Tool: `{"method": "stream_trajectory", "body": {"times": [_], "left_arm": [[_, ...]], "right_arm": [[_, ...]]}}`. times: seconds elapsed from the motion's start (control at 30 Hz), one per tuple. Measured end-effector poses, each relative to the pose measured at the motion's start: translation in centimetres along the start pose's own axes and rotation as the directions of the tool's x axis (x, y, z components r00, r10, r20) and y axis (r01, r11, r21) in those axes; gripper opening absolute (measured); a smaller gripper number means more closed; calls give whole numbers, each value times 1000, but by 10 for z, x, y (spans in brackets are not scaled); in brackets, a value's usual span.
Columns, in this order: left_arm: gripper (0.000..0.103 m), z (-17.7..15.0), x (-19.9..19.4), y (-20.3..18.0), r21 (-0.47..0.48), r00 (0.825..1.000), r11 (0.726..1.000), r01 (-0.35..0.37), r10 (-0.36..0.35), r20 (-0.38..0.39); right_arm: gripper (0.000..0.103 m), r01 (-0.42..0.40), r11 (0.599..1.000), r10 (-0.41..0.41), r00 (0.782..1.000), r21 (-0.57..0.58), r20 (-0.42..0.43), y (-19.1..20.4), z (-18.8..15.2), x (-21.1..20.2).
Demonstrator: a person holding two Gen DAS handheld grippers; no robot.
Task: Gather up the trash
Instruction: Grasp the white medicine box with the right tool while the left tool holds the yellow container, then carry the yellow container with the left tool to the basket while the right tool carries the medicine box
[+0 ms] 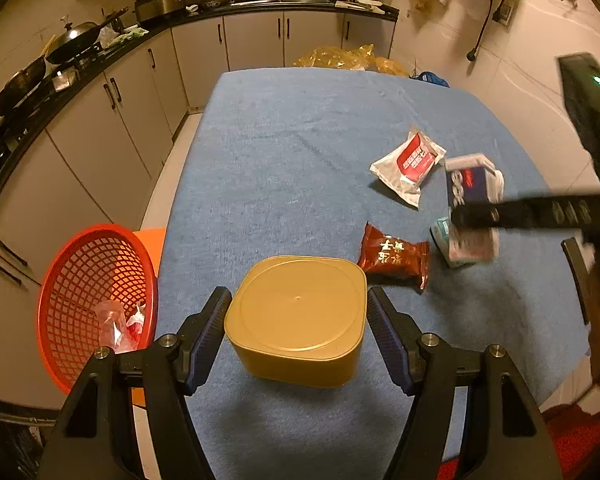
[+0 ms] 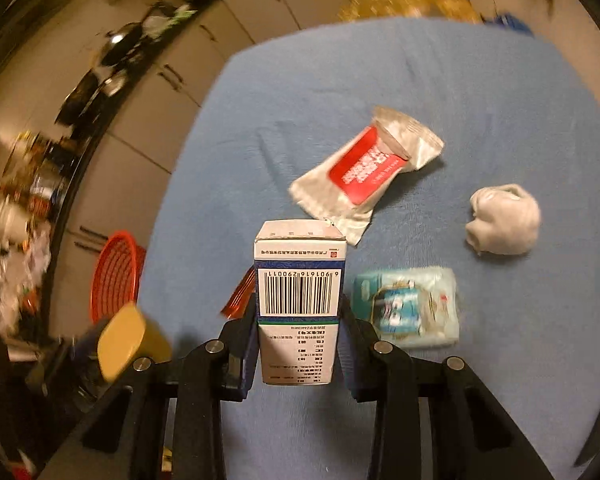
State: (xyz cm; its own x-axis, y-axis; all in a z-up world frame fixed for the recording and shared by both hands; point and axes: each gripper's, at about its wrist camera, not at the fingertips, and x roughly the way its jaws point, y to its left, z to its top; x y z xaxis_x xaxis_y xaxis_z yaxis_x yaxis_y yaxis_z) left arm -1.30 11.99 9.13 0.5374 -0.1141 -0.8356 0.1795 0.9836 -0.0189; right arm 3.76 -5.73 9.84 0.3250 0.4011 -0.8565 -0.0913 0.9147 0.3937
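My left gripper (image 1: 298, 312) is shut on a yellow square tub (image 1: 296, 318), held above the blue-covered table (image 1: 284, 160). My right gripper (image 2: 298, 316) is shut on a white and blue barcode box (image 2: 298, 296), lifted off the table; the box also shows in the left wrist view (image 1: 474, 180). On the cloth lie a white and red wrapper (image 2: 366, 174), a dark red snack packet (image 1: 394, 258), a teal tissue pack (image 2: 410, 306) and a crumpled white tissue (image 2: 502, 220). A red mesh basket (image 1: 94, 300) with some trash in it stands left of the table.
Kitchen cabinets and a dark counter with pans (image 1: 72, 42) run along the left and back. Yellow plastic bags (image 1: 348, 58) lie beyond the table's far edge. An orange stool (image 1: 150, 240) sits beside the basket.
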Motion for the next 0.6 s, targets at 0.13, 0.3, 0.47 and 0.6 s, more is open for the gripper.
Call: {"method": "stream_trajectory", "body": {"times": [0.13, 0.3, 0.47, 0.6], "left_arm": [[68, 1, -1, -2, -4, 1000, 1000, 4, -4, 11], [68, -3, -3, -2, -3, 1000, 1000, 10, -10, 17], [68, -6, -3, 2, -6, 1000, 1000, 9, -9, 17], [68, -6, -6, 7, -18, 1000, 1000, 5, -4, 21]], "right_arm": [[37, 31, 997, -29, 999, -73, 27, 17, -17, -9], [37, 42, 995, -39, 999, -94, 35, 22, -29, -15], [37, 49, 995, -46, 998, -91, 31, 31, -32, -10], [37, 49, 994, -47, 999, -100, 26, 36, -35, -8]]}}
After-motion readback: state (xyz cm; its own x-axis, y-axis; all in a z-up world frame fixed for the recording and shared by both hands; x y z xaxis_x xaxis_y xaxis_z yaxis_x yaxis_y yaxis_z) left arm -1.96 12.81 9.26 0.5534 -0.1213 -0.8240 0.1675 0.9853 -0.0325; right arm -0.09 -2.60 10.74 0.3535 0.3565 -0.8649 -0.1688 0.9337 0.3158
